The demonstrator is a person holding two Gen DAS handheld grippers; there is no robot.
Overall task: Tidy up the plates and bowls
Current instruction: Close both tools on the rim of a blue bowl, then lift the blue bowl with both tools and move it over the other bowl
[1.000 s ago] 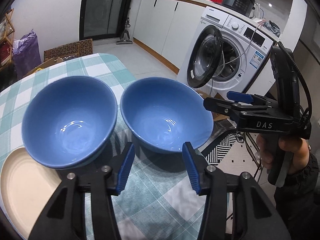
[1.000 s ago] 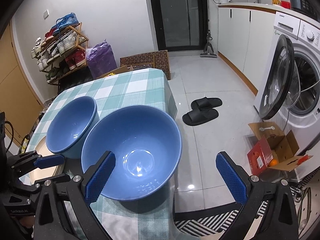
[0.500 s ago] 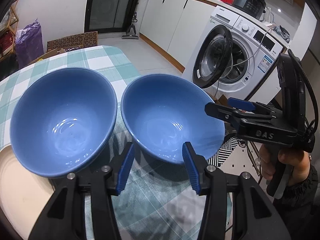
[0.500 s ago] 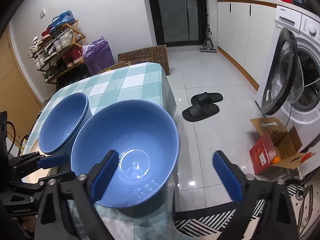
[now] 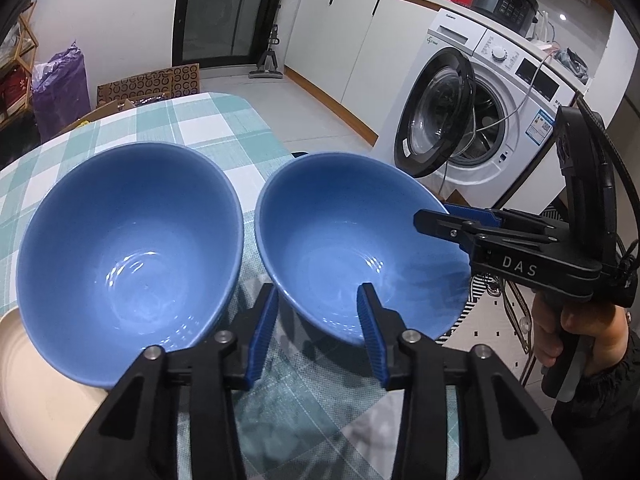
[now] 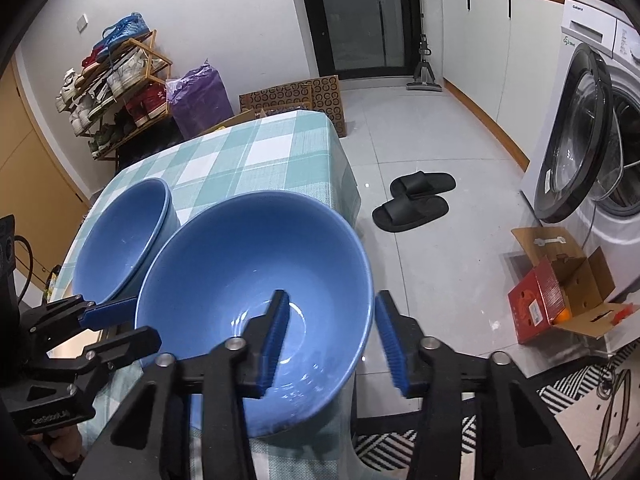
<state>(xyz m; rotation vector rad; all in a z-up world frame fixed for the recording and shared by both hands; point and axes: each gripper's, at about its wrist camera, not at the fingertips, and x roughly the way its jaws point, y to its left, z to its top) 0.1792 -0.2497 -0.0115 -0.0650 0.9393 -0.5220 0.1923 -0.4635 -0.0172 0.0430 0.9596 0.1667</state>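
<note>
- Closing is the news in the left wrist view: the left tongs (image 5: 318,296) have just been narrowing, with the near rim of the right bowl (image 5: 352,240) between the pads, one outside the wall and one inside.
- The gap looks wider than the wall, so I judge they straddle it, part-spread, not pinching.
- The right tongs (image 5: 434,216) reach in from the right and sit at that bowl's far-right rim.
- The left bowl (image 5: 128,248) lies just left of the left tongs, beside the right bowl, its near side over a cream plate (image 5: 36,392). Both bowls are plain glossy blue, empty, upright on the checked table (image 5: 192,120).
- In the right wrist view, the right tongs (image 6: 332,300) have just been closing sharply; the right bowl (image 6: 248,264) has its rim between their pads, a sliver of floor showing beside the outer pad: no pinch yet.
- The left tongs (image 6: 140,320) sit at its left rim; the left bowl (image 6: 120,236) lies beyond them.
- Likely meaning: a two-handed lift to nest the right bowl in the left.
</note>
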